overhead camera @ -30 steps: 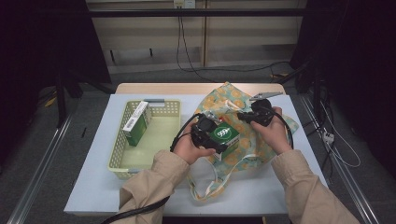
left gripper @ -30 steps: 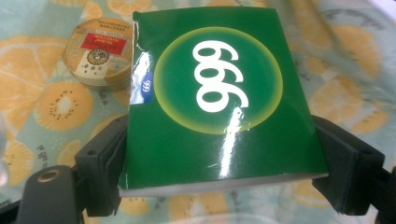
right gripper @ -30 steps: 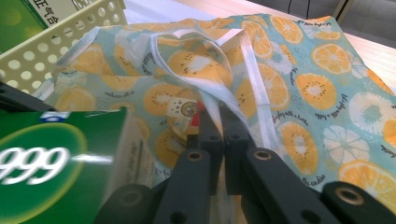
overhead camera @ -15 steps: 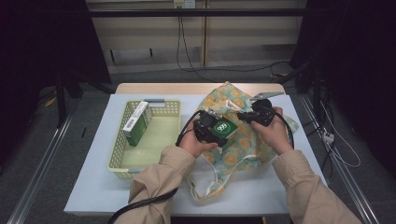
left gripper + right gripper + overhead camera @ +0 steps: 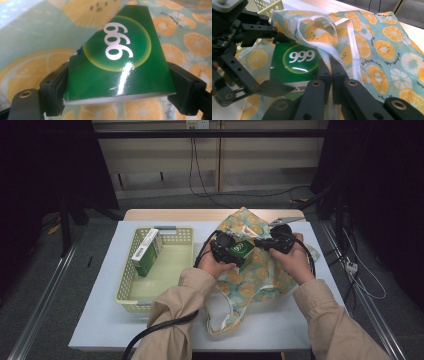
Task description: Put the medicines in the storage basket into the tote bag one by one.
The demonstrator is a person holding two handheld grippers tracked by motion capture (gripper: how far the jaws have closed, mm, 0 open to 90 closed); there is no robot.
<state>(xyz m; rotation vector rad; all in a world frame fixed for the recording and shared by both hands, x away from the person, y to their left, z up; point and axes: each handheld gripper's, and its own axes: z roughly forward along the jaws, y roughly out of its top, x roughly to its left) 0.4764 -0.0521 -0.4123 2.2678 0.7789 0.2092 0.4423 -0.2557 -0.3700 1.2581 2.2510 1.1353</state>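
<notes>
The left gripper (image 5: 231,251), clamped on the green box (image 5: 240,249), has carried it rightward and farther from the person since a second ago. The box was near the bag's (image 5: 260,270) left side by the basket (image 5: 150,285); now it sits over the bag's middle, close to the right gripper (image 5: 260,243).

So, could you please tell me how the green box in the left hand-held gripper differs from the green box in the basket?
The held green box is clamped between the jaws of the left hand-held gripper above the orange-print bag; the basket box stands untouched, leaning at the left wall of the basket. The held box shows its round 999 logo face up; the basket box shows a white side. Both are green cartons and look alike in size.
</notes>
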